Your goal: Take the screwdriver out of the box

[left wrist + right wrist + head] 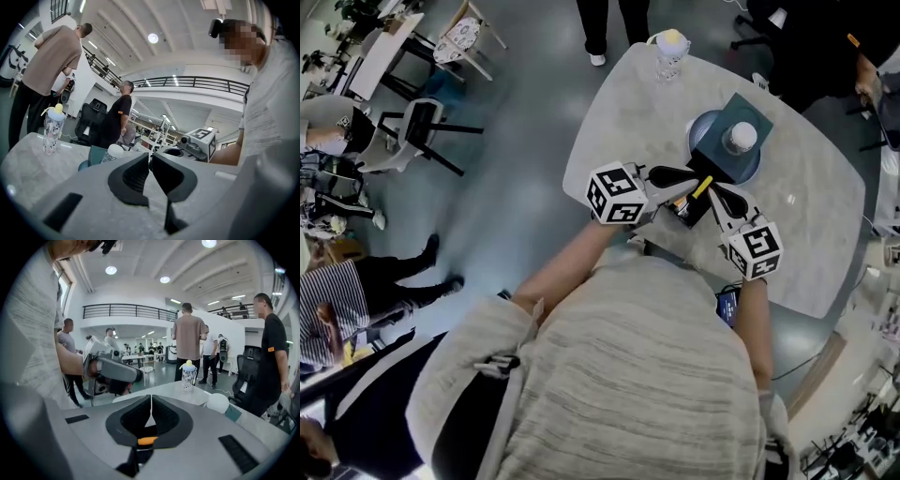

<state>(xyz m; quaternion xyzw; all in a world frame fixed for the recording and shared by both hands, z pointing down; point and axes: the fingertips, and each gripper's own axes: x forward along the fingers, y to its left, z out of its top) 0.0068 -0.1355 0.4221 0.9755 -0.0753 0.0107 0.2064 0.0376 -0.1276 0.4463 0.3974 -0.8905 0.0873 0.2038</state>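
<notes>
Right gripper (151, 398) has its jaws pressed together on nothing; an orange-yellow sliver shows through the gap at their base. Left gripper (150, 158) is likewise closed and empty. Between the 2, at the table's (825, 234) near edge, the screwdriver (702, 187) shows as a slim yellow bar in the dark box (714, 167). Its long axis slants near-left to far-right, and the tip end is unclear.

Worn: a pale grey, finely striped short-sleeved top (628, 375). My left gripper (151, 159) and right gripper (151, 401): grey bodies, black jaw pads, black-and-white marker cubes.
</notes>
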